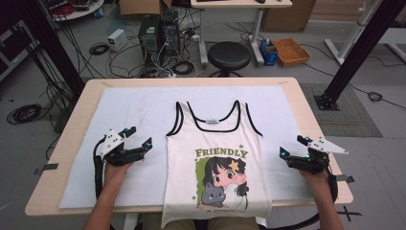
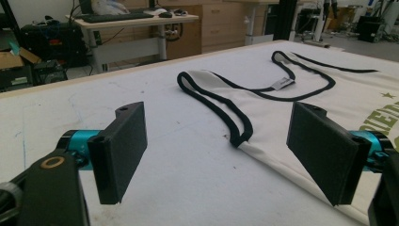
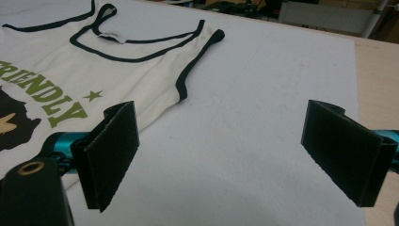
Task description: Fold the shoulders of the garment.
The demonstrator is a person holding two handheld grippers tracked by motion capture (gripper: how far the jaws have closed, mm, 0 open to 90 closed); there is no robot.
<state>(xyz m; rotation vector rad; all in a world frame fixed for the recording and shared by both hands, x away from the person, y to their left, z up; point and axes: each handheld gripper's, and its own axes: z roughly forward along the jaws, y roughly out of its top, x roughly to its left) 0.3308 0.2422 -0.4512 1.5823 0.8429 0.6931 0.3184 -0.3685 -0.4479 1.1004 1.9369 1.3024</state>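
Left gripper [image 1: 139,136] and right gripper [image 1: 291,146] flank tank top [image 1: 215,158] — jaws spread wide

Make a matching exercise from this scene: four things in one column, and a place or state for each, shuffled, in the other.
Things:
1. cream sleeveless top with black trim and a cartoon print
2. left hand-held gripper
3. round black stool
4. orange plastic tray

Places or states:
A. on the floor beyond the table's far edge, facing its middle
B. lying flat on the white mat, hem hanging over the near edge
C. on the floor beyond the table's far right corner
D. open, over the mat beside the top

Pairs: 1-B, 2-D, 3-A, 4-C
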